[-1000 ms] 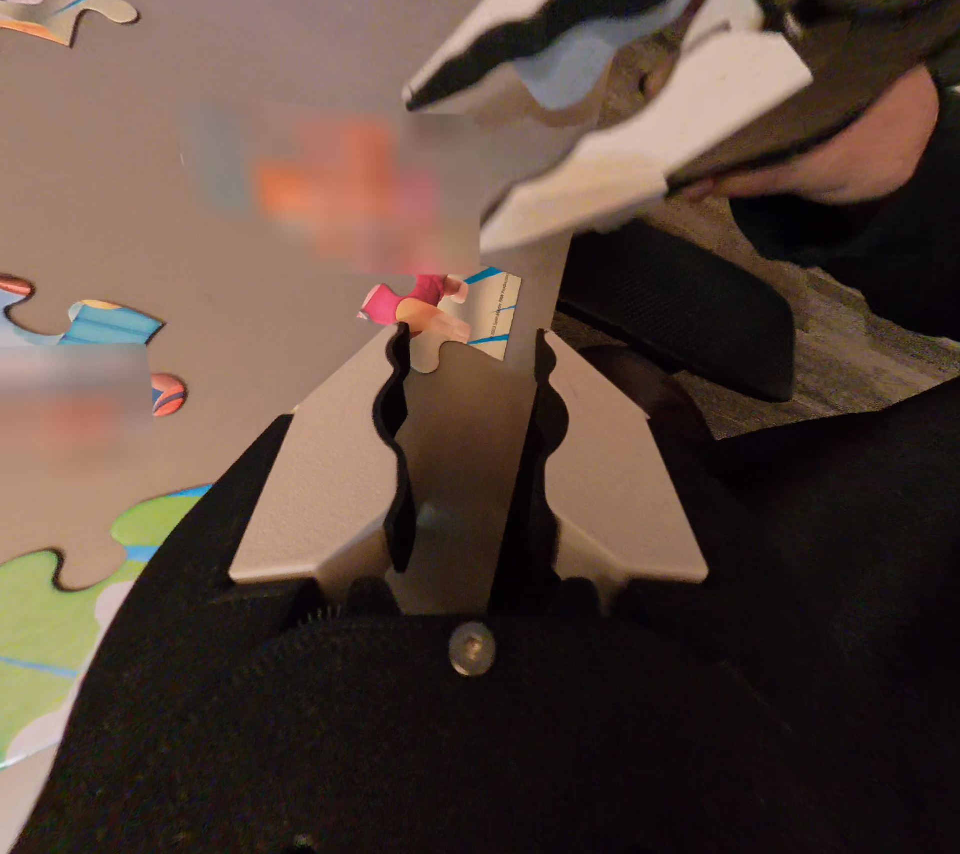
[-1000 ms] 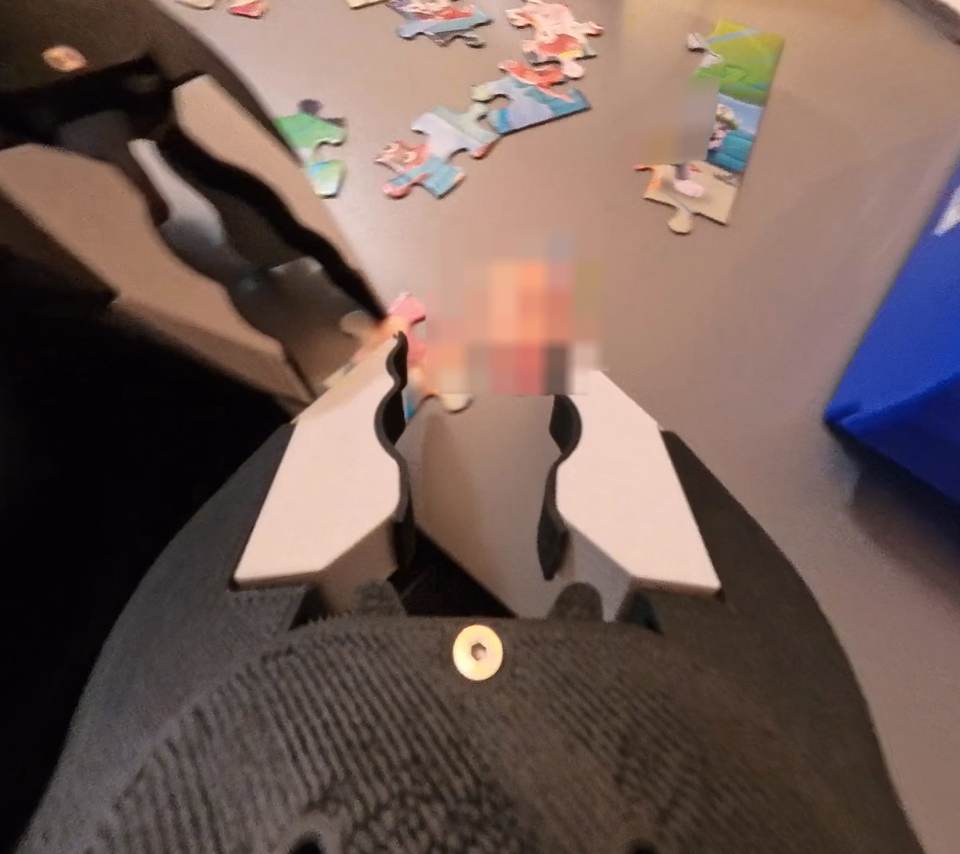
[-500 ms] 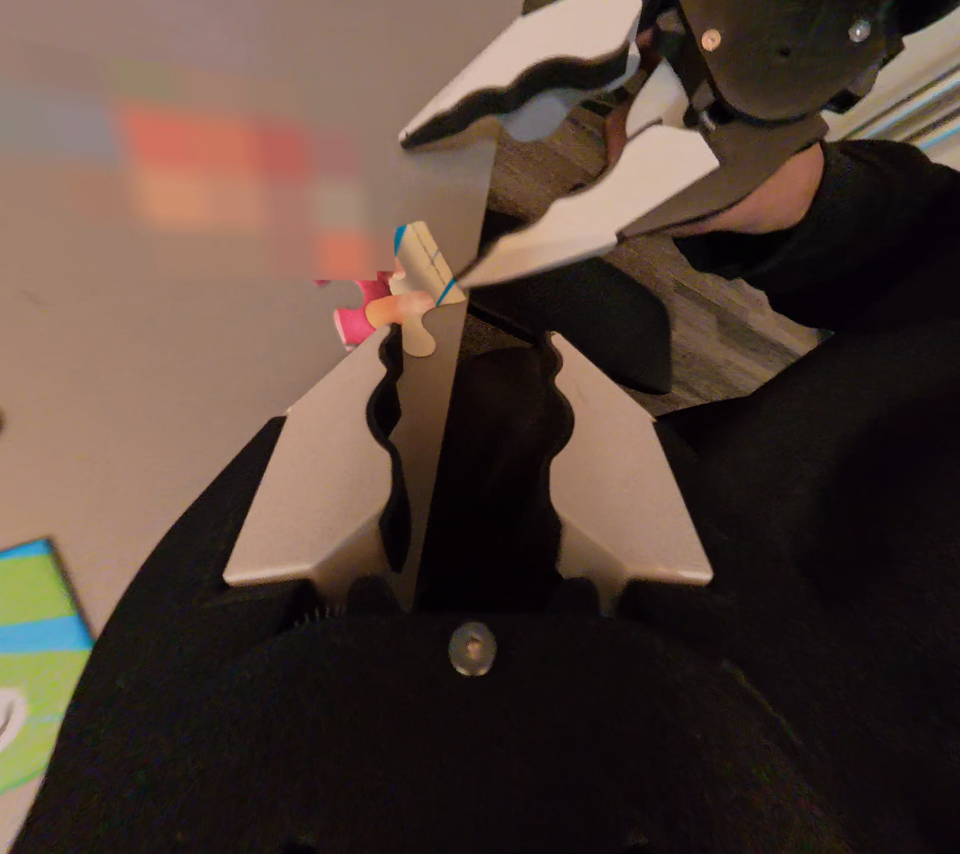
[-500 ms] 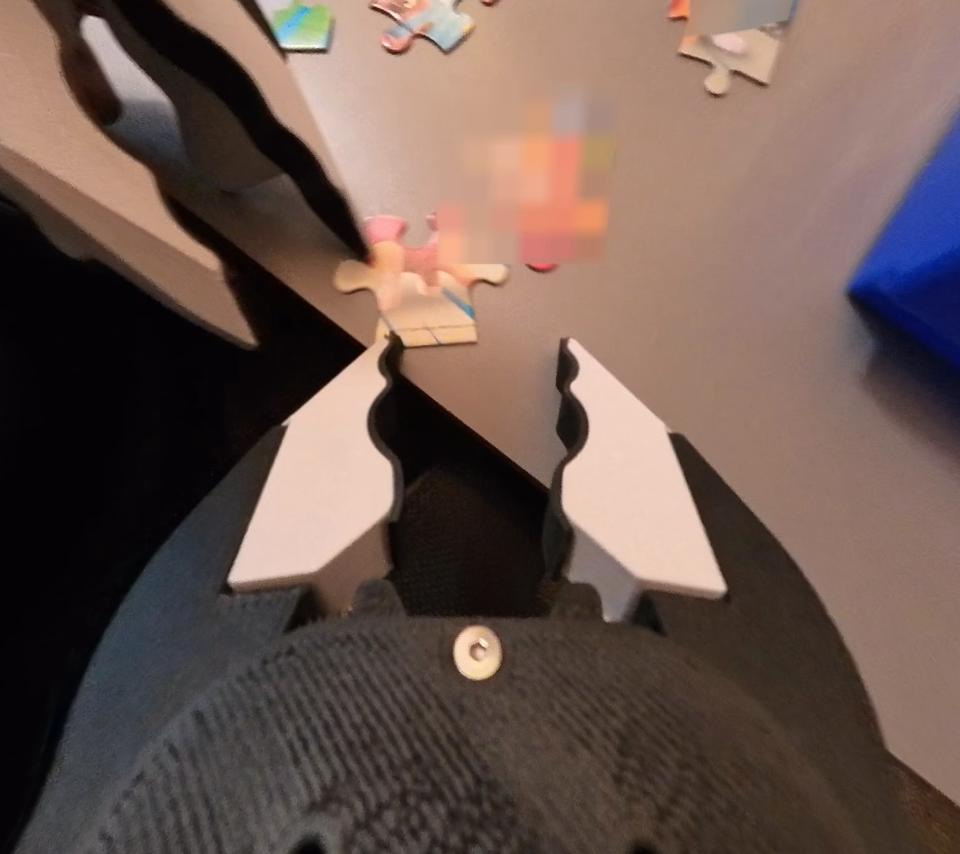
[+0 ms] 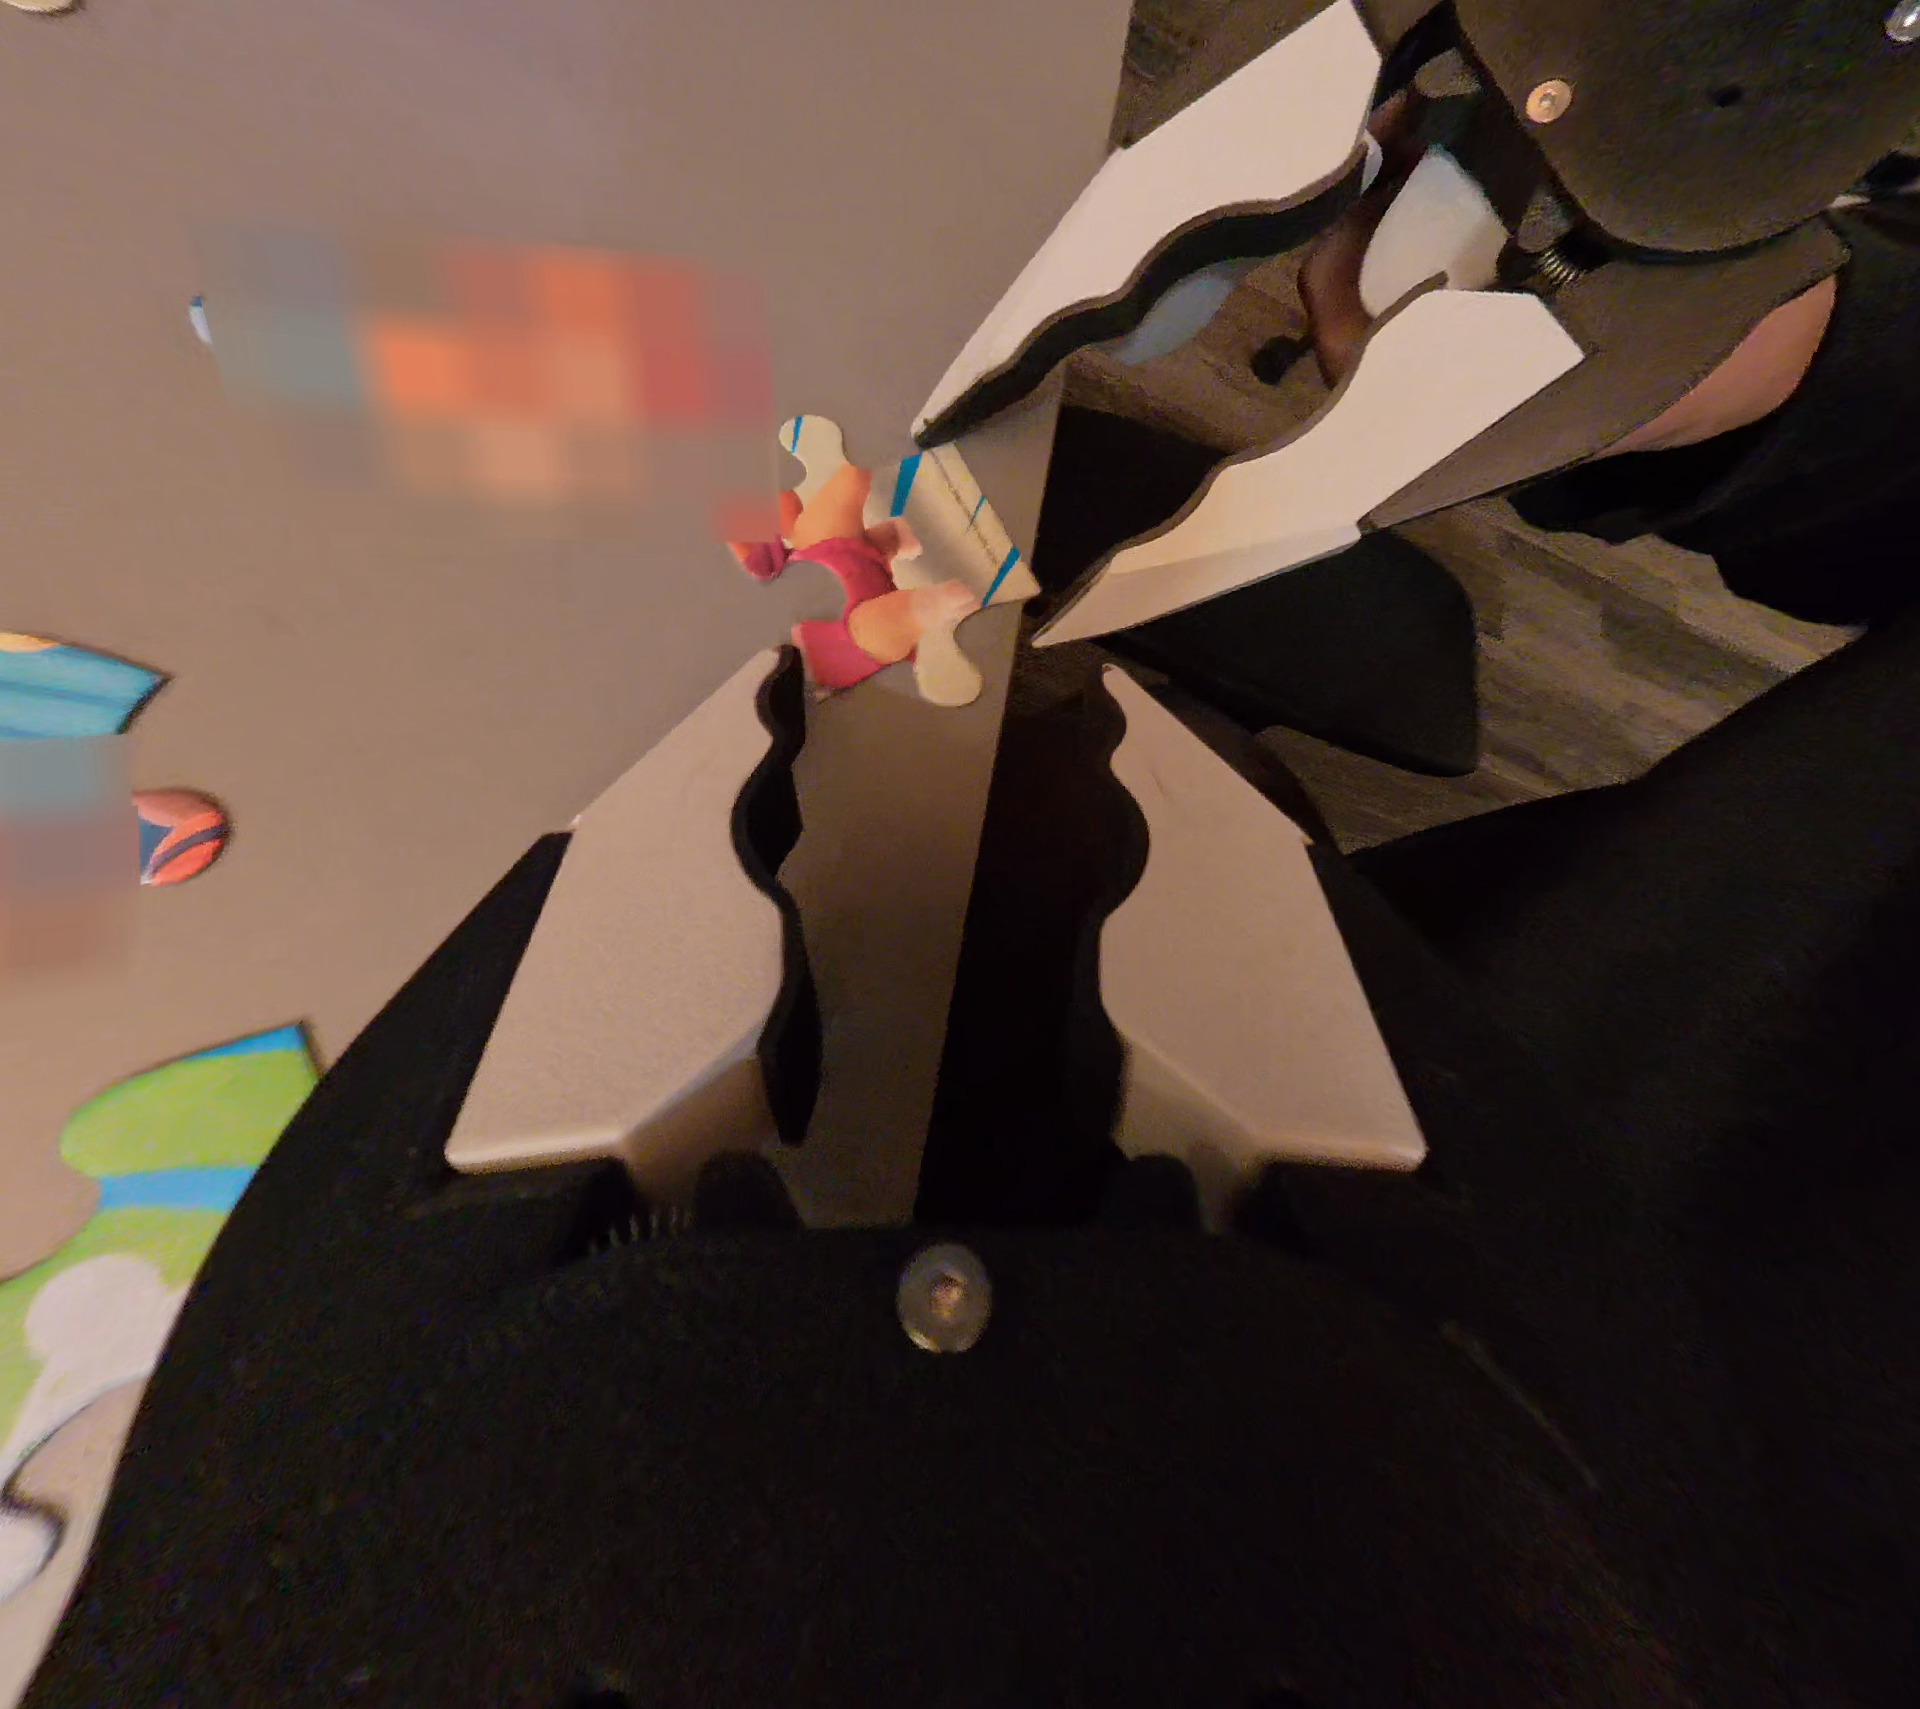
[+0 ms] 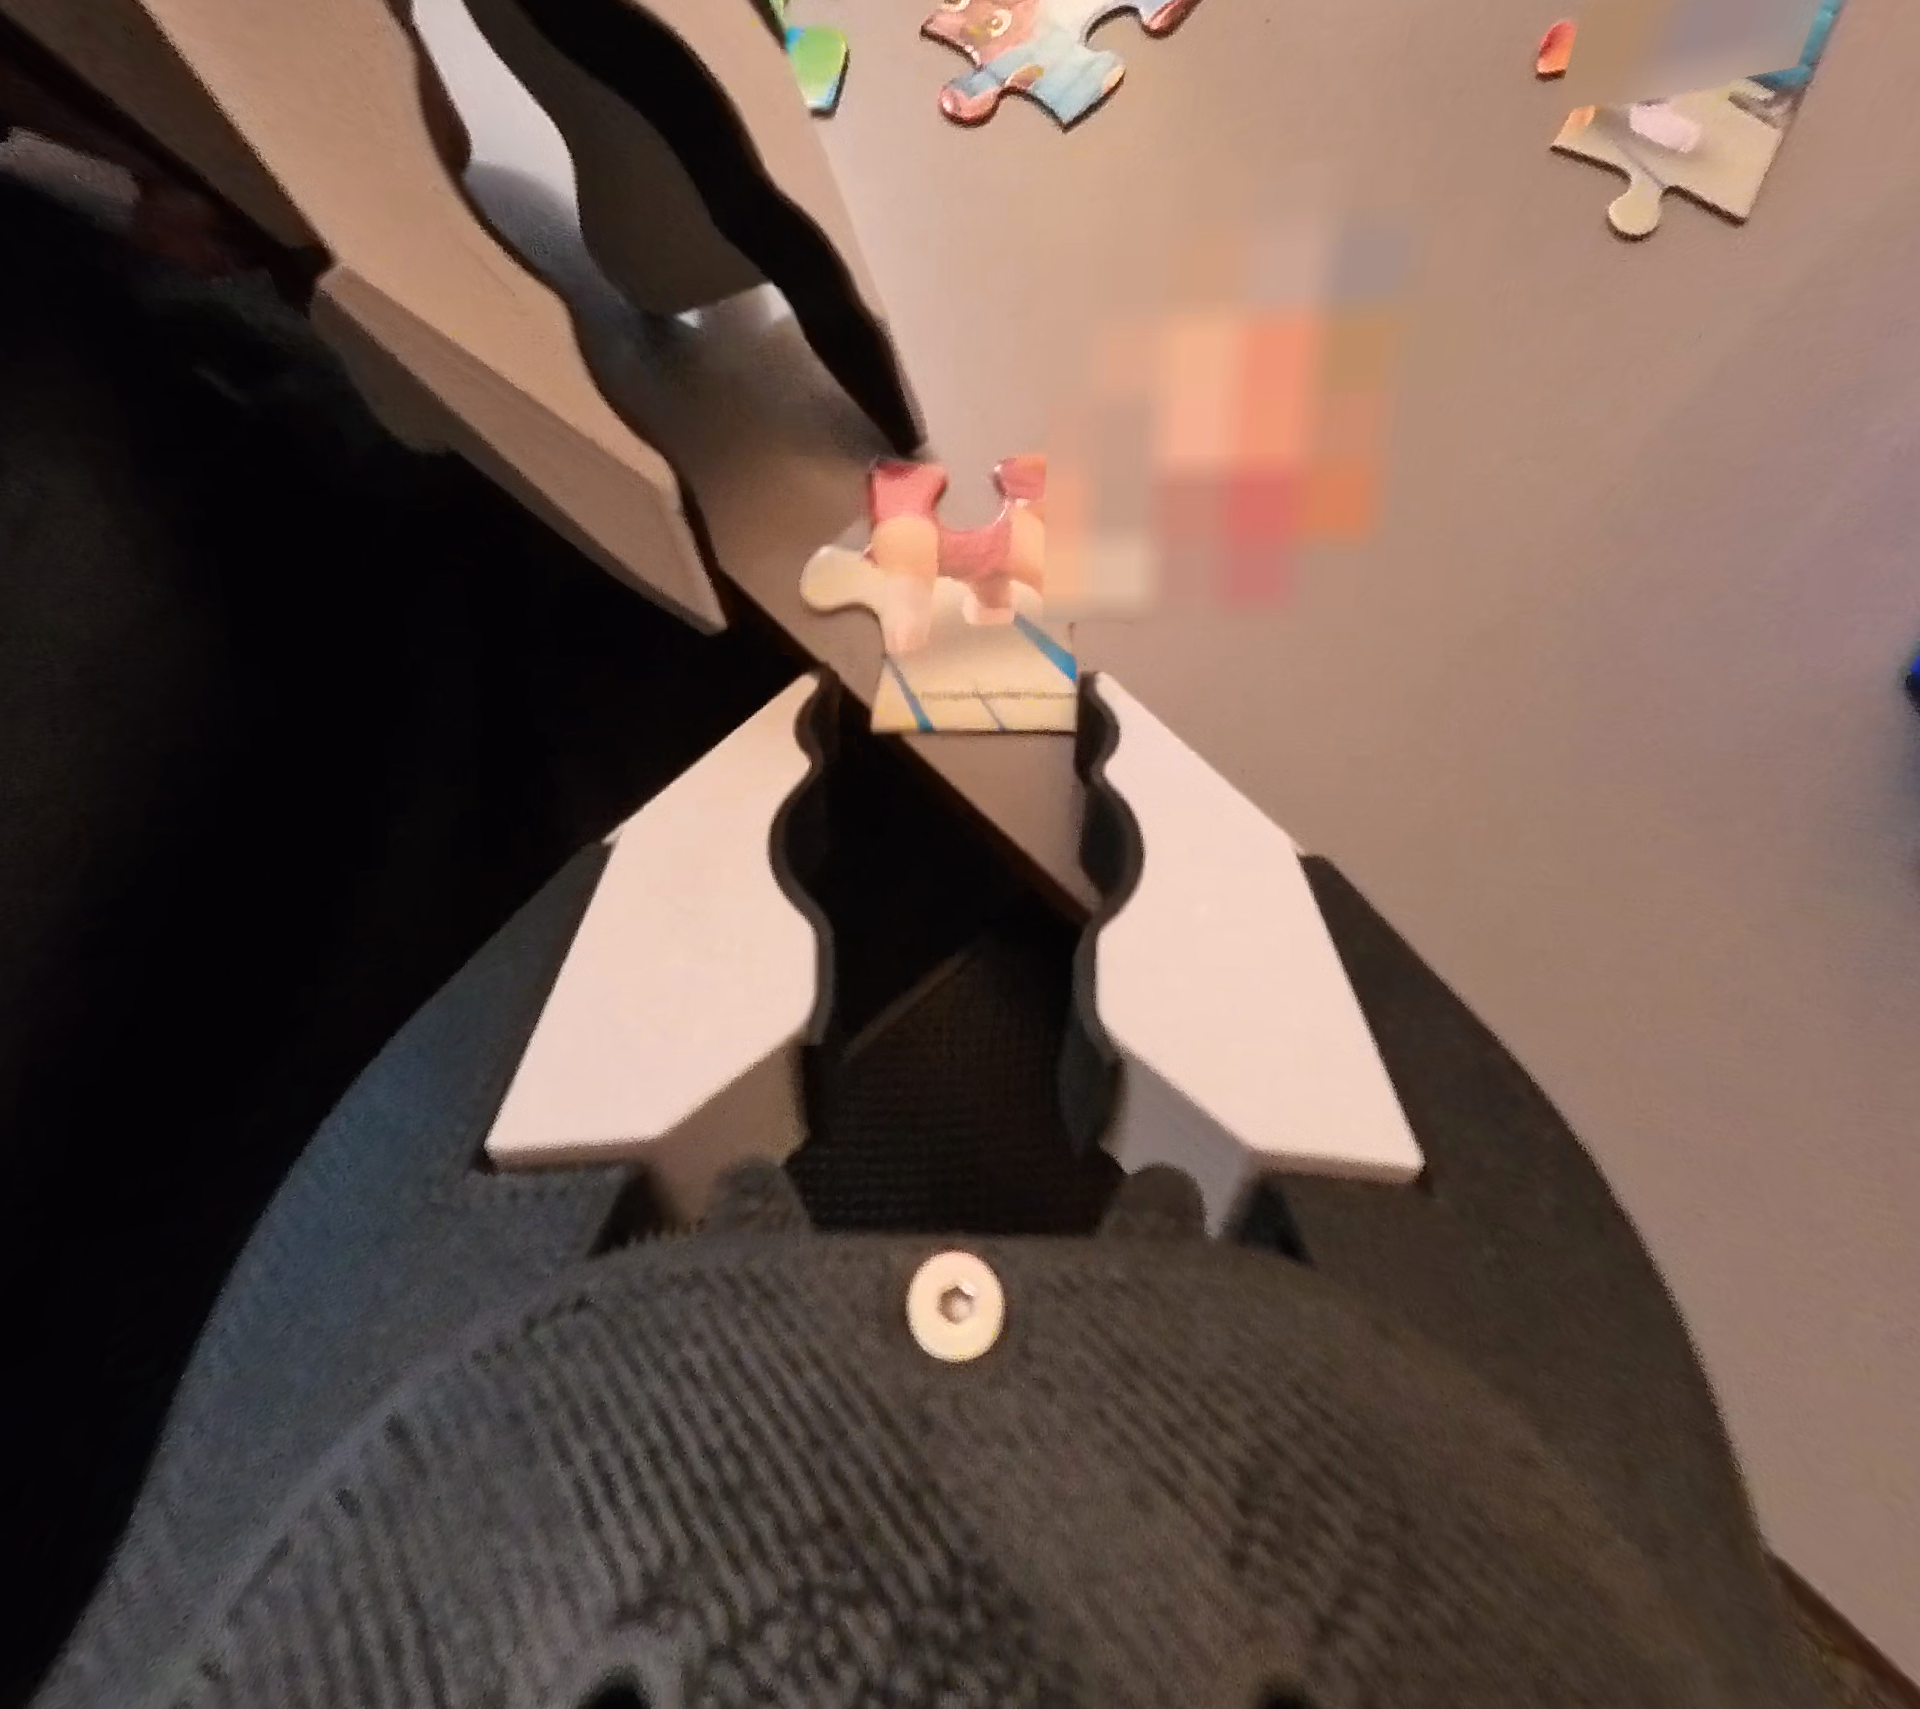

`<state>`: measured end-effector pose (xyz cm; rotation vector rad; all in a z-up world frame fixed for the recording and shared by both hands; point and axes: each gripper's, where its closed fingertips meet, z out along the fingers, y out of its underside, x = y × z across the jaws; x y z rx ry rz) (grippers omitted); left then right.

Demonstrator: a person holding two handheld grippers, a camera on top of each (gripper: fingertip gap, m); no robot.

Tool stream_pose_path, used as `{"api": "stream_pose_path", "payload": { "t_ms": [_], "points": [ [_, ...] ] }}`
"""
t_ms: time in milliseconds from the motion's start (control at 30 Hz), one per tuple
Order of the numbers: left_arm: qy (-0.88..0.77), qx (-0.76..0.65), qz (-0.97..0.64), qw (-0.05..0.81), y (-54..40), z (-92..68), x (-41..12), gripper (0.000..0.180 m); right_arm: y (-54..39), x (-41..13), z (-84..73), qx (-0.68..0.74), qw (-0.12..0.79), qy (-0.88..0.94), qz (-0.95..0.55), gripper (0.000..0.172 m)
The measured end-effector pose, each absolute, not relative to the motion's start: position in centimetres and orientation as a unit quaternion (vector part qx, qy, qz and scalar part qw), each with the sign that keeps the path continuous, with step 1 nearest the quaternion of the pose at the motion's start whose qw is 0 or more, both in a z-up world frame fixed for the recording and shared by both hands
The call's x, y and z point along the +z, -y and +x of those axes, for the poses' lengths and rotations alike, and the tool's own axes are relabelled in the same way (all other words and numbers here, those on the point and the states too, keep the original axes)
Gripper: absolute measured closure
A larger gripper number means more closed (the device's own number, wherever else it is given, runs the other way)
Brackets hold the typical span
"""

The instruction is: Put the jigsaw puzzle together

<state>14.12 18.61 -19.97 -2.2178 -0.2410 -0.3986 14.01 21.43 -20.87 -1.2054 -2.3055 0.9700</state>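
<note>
The pink-and-cream cardboard jigsaw piece (image 6: pixel 971 683) lies flat, overhanging the grey bench (image 5: pixel 582 101) edge. The right claw (image 6: pixel 948 693) straddles it, jaws apart, unclamped. The left claw (image 5: pixel 940 672) gapes just beside it.

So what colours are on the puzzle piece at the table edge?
Pink and peach over cream with blue lines on the piece, clearest in the left wrist view.

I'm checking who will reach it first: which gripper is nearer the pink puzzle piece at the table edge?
Neither clearly. The left gripper has one fingertip at the pink piece's side; the right gripper straddles its edge at the table rim. Both open.
</note>
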Motion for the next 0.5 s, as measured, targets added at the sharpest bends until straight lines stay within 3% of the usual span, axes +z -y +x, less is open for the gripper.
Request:
{"api": "stream_pose_path", "payload": {
  "t_ms": [200,300,433,500],
  "points": [
    [0.052,-0.165,-0.894,0.414,-19.7,16.3,-20.1,0.128,-21.7,-21.1,15.7,0.313,0.197,0.838,-0.402,0.121],
    [0.048,-0.159,-0.896,0.413,-20.0,16.4,-20.2,0.128,-22.1,-21.6,15.6,0.279,0.247,0.861,-0.346,0.117],
    [0.064,-0.170,-0.892,0.414,-19.9,15.9,-20.0,0.128,-23.3,-21.8,15.5,0.186,0.348,0.888,-0.237,0.134],
    [0.070,-0.160,-0.890,0.421,-19.7,15.2,-19.8,0.128,-23.4,-21.4,15.6,0.160,0.382,0.890,-0.190,0.135]
  ]
}}
